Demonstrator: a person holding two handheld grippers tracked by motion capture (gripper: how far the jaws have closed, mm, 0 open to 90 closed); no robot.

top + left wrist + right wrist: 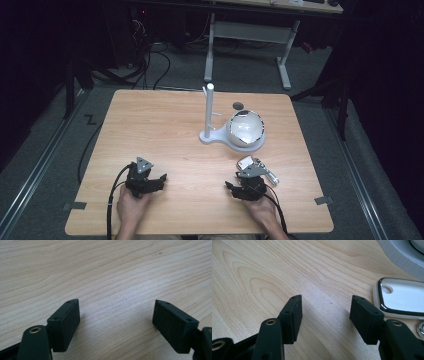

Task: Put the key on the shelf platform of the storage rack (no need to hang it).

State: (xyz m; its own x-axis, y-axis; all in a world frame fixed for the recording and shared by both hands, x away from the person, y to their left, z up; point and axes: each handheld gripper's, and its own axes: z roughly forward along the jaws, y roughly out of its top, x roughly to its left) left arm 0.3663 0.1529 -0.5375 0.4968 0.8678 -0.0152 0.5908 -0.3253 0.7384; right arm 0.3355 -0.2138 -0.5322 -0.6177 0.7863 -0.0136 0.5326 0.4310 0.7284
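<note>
The left claw [159, 178] rested low on the wooden bench [150, 130] at about seven o'clock, its jaws spread wide with nothing but bare wood grain between them. The right claw [231, 186] sat at about five o'clock, its jaws likewise spread and empty.

Just beyond the right claw, toward one o'clock from it, lay a small bunch of keys [257, 166] with a flat white fob [402, 298] edged in chrome. In the right gripper view the fob lay flat on the bench just beside the right-hand jaw, apart from it, with part of a metal ring [421, 328] showing at the frame's edge.

Farther off, at about twelve o'clock from the keys, stood a white stand [210, 117] with an upright post, and a shiny rounded bowl [245, 128] sat on its base.

The keys looked light but loose: the fob was probably stiff and slick along its chrome rim, and the ring and metal pieces would likely dangle and swing once lifted. The flat fob offered little height above the wood, so a pinch across its two long edges, with the jaws lowered to the bench, seemed the surest hold. Grabbing the ring instead would risk it slipping between the pads.
</note>
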